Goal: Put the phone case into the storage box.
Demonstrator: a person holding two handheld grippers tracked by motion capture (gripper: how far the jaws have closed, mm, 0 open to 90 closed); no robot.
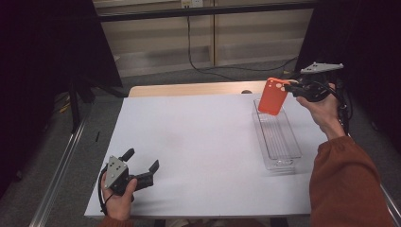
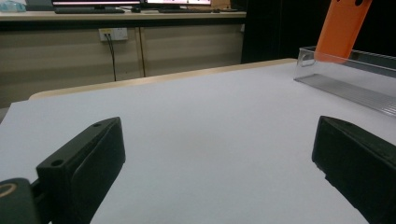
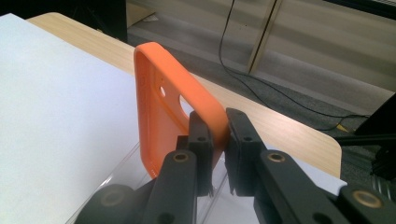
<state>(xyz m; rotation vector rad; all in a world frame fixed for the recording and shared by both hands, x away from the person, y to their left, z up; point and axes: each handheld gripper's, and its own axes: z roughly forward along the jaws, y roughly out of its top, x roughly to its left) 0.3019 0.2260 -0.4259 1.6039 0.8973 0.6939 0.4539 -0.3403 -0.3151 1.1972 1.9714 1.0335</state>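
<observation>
An orange phone case (image 1: pixel 273 96) hangs above the far end of a clear plastic tray (image 1: pixel 277 137) at the right of the white table. My right gripper (image 1: pixel 292 88) is shut on the case's top corner; in the right gripper view its jaws pinch the case's rim (image 3: pixel 212 122). The case (image 2: pixel 341 29) hangs upright over the tray (image 2: pixel 348 77) in the left gripper view. My left gripper (image 1: pixel 142 161) rests open near the table's front left corner, nothing between its fingers (image 2: pixel 84 165).
The white sheet (image 1: pixel 198 146) covers most of the wooden table (image 1: pixel 189 88). A black cable (image 1: pixel 198 61) runs across the floor behind the table. Dark stands flank both sides, and a metal rail (image 1: pixel 61 165) runs along the left.
</observation>
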